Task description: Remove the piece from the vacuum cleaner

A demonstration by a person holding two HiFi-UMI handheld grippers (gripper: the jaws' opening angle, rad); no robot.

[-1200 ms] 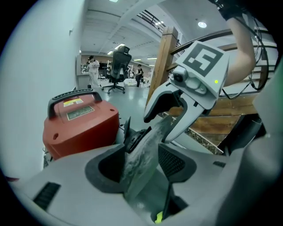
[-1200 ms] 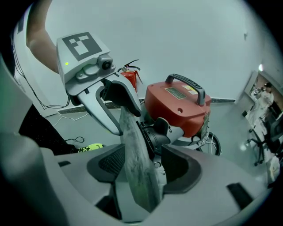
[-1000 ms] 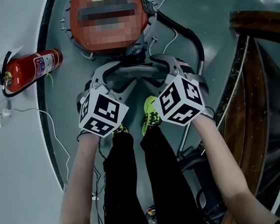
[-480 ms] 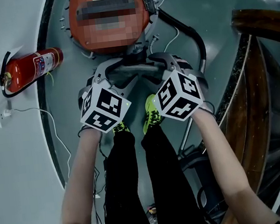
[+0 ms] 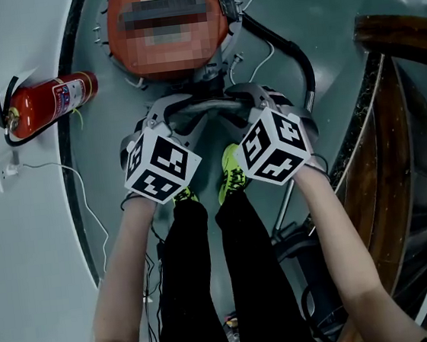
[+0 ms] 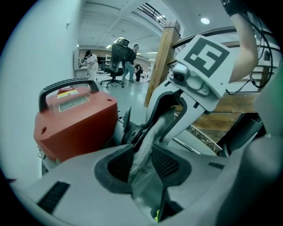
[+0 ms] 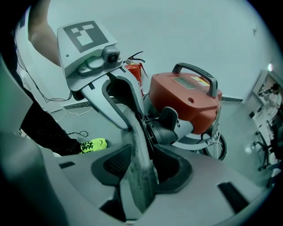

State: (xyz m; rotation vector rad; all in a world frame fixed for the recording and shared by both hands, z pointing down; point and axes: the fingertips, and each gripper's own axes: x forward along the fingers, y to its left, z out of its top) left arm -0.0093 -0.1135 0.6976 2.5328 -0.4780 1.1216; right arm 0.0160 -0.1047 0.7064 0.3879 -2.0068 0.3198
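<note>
Standing on the pale floor (image 5: 43,285) in black trousers and bright green shoes (image 5: 231,173), a person is holding a gripper in each hand, both pointing steeply down. The left gripper (image 5: 165,118) is pinching one end of a dusty grey curved pipe (image 5: 202,106). Its jaws have just been closing, and its own view shows the pads pressing on the pipe from both sides. The right gripper (image 5: 245,97) is pinching the other end in the same way, and its jaws have also just been closing. The pipe is arching between the two grippers and running into a black collar (image 7: 166,123) at the front of the red vacuum cleaner (image 5: 166,26), which is sitting on the floor just beyond the shoes. A black hose (image 5: 285,47) is curving away at the cleaner's right. A red fire extinguisher (image 5: 45,105) is lying on the floor to its left, near a thin white cable (image 5: 73,186). Wooden stairs (image 5: 398,107) are rising at the right. Far off, people are standing around an office chair (image 6: 118,55).
</note>
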